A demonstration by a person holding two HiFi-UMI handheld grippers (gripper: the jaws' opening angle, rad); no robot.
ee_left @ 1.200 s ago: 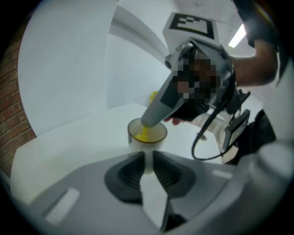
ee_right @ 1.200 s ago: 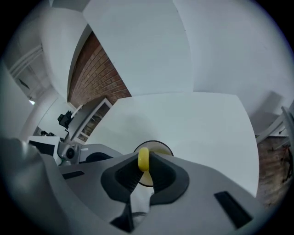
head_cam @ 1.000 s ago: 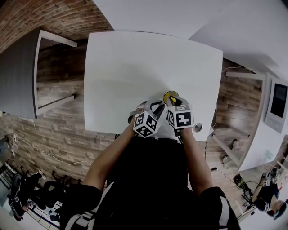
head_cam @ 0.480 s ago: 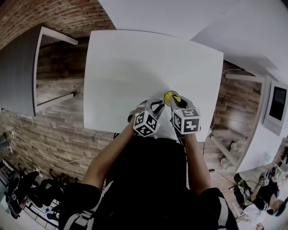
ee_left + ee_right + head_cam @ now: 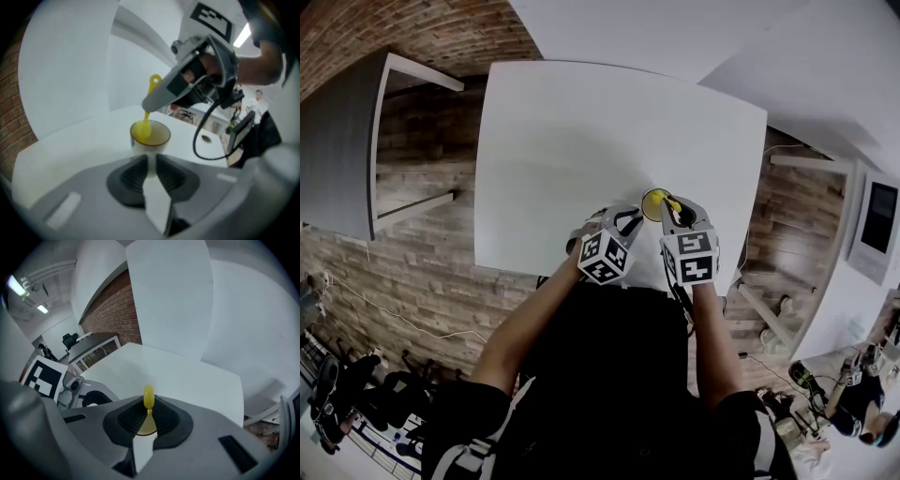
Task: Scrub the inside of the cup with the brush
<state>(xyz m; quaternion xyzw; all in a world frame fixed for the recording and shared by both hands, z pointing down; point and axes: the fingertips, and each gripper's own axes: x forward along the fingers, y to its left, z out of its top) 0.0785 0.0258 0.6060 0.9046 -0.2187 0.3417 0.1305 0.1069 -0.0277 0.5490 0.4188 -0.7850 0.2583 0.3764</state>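
My left claw (image 5: 151, 161) is closed to a narrow gap, gripping the white cup (image 5: 158, 135) just ahead of its tips. My right claw (image 5: 149, 412) pinches the yellow brush (image 5: 148, 398), whose head sits inside that cup.

White rectangular table (image 5: 581, 141), seen from above my head. The cup (image 5: 651, 201) stands upright on it close to the near edge, right of the middle, just in front of me. Toward the near right corner I see a small dark round disc (image 5: 205, 138), apart from the cup; loose or set in, I cannot tell.
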